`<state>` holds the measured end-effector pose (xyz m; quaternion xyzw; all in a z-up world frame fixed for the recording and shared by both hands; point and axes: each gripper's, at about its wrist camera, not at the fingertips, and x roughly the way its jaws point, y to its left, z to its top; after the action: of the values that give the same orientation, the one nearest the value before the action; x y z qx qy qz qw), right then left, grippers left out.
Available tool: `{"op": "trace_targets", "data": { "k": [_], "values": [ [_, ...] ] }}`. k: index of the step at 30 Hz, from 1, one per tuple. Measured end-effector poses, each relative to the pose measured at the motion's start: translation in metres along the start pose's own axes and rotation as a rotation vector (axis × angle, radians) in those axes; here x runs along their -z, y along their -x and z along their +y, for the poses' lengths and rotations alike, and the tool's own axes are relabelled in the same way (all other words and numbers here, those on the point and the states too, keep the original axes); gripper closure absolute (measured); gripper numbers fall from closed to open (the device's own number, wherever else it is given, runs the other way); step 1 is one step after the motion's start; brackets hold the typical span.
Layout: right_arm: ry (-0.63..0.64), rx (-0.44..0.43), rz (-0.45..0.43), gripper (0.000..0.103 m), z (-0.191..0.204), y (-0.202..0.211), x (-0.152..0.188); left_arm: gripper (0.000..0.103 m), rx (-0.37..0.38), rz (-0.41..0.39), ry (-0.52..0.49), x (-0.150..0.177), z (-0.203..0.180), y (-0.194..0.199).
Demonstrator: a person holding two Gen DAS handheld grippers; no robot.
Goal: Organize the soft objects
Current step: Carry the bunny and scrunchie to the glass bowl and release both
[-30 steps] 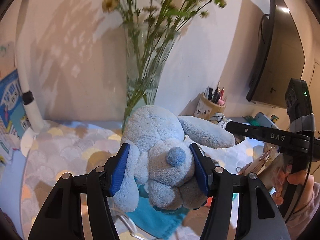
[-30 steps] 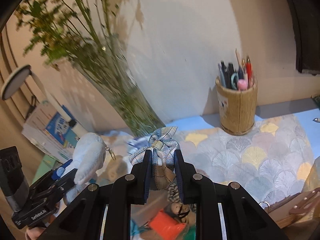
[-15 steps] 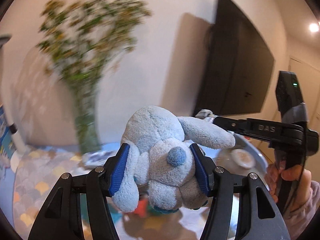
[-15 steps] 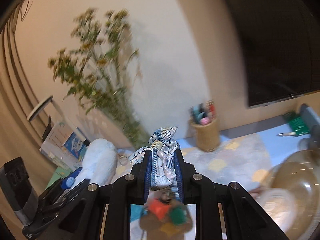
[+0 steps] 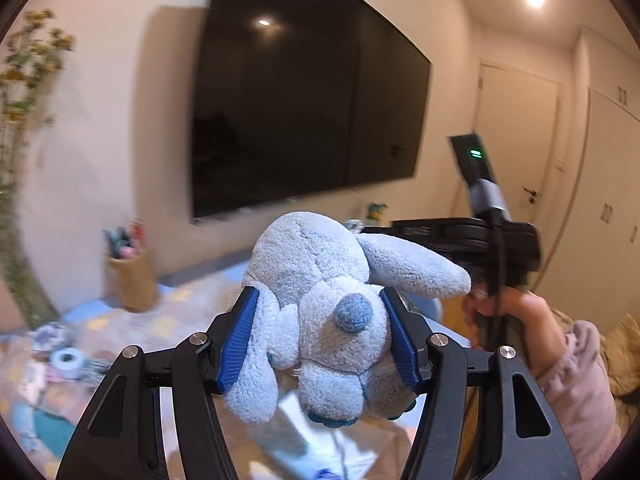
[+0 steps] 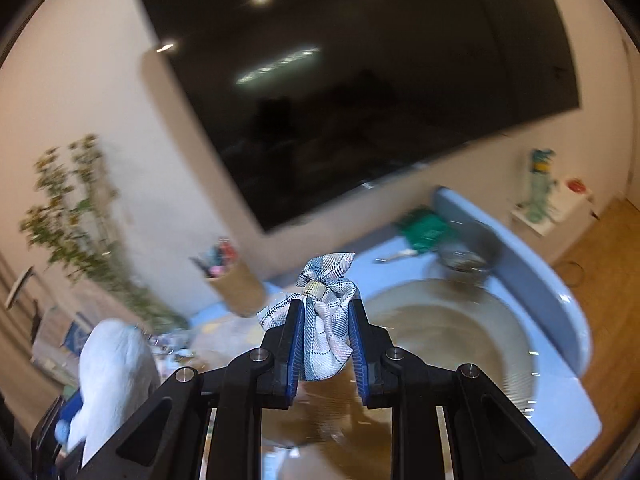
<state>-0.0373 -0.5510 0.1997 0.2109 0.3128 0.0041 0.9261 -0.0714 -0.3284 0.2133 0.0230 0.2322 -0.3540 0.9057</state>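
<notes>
Behind everything hangs a big dark TV (image 5: 304, 120) on a cream wall, with a pen cup (image 5: 130, 276) and leafy stems (image 6: 76, 220) at the left of both frames. Below lies a blue worktop (image 6: 560, 320) with a patterned mat, cluttered at lower left with small blurred items; a round brownish bowl (image 6: 460, 340) sits at lower right in the right view.

My left tongs (image 5: 320, 340) are clenched on a pale blue plush (image 5: 332, 304), squeezing its body at frame centre, one ear sticking out to the right. My right tongs (image 6: 326, 344) grip a plaid pouch (image 6: 326, 320) narrowly, its tied neck poking above the pads.

Both frames are smeared, so I judge I'm swinging fast. The risk: the plush is held by compressible stuffing and could squirm out, and the pouch may slide through the pads if jolted. The two rigs ride close, the plush showing at lower left of the right view, so they could knock together over the bowl.
</notes>
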Motion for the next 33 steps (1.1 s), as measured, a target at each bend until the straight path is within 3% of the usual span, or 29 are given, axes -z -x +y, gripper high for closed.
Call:
{"op": "trace_targets", "data": {
  "k": [7,11,12,14,16,19,26,33],
  "values": [
    [-0.059,0.084,0.076,0.082,-0.061,-0.030,0.017,0.044,0.002,0.087,-0.032,0.017,-0.035,-0.061],
    [-0.079,0.114,0.084,0.078,-0.081,-0.048,0.026,0.035,-0.007,0.138,-0.052,0.027,-0.042,-0.094],
    [-0.076,0.117,0.083,0.073,-0.085,-0.051,0.028,0.031,-0.020,0.148,-0.068,0.029,-0.044,-0.099],
    [-0.058,0.144,0.105,0.026,-0.089,-0.059,0.029,0.020,-0.060,0.167,-0.080,0.028,-0.045,-0.106],
    [-0.037,0.151,0.104,0.016,-0.089,-0.061,0.031,0.014,-0.045,0.173,-0.057,0.026,-0.039,-0.106],
    [-0.040,0.165,0.096,0.016,-0.092,-0.060,0.033,0.014,-0.012,0.182,-0.022,0.022,-0.029,-0.103],
    [-0.100,0.151,0.077,0.016,-0.090,-0.053,0.035,0.014,-0.023,0.184,-0.029,0.029,-0.034,-0.092],
    [-0.035,0.146,-0.009,0.016,-0.043,-0.011,0.020,0.014,0.018,0.158,0.005,0.021,-0.030,-0.054]
  ]
}}
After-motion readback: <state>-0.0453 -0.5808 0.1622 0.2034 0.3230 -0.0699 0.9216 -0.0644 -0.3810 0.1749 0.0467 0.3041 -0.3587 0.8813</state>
